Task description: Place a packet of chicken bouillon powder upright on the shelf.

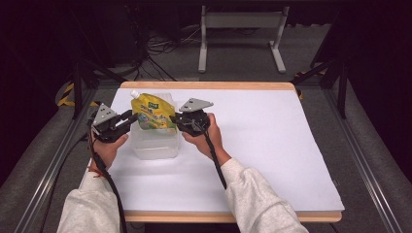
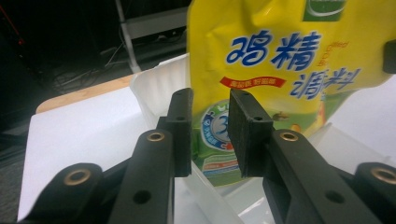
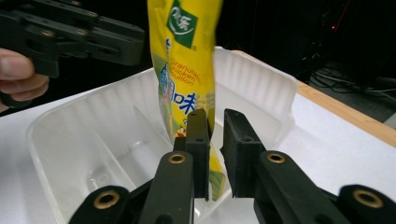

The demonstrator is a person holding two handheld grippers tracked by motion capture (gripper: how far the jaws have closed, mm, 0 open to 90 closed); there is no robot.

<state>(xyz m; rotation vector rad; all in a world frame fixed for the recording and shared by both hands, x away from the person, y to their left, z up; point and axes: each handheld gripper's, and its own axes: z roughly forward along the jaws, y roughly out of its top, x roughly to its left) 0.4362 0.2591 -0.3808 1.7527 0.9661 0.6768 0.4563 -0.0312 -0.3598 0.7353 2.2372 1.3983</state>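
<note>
A: At the near edge of the table (image 1: 272, 145), two sleeved forearms reach in. What does each hand carry?

B: A black two-jaw gripper apiece. The left gripper (image 1: 130, 118) stands at the left of the clear plastic tub (image 1: 154, 148), the right gripper (image 1: 178, 120) at its right.

A: And between them?

B: A yellow seasoning pouch (image 1: 152, 114), upright, its lower end down inside the tub and its white spout at top left.

A: Who has hold of it?

B: In the right gripper view the jaws stand narrow, pinching the pouch's side edge (image 3: 187, 98). In the left gripper view the jaws stand slightly apart in front of the pouch's printed face (image 2: 280, 60), their pads not pressing on it.

A: Farther back?

B: A grey metal stand (image 1: 240, 22) on the floor beyond the table, with cables (image 1: 160, 46) beside it.
</note>
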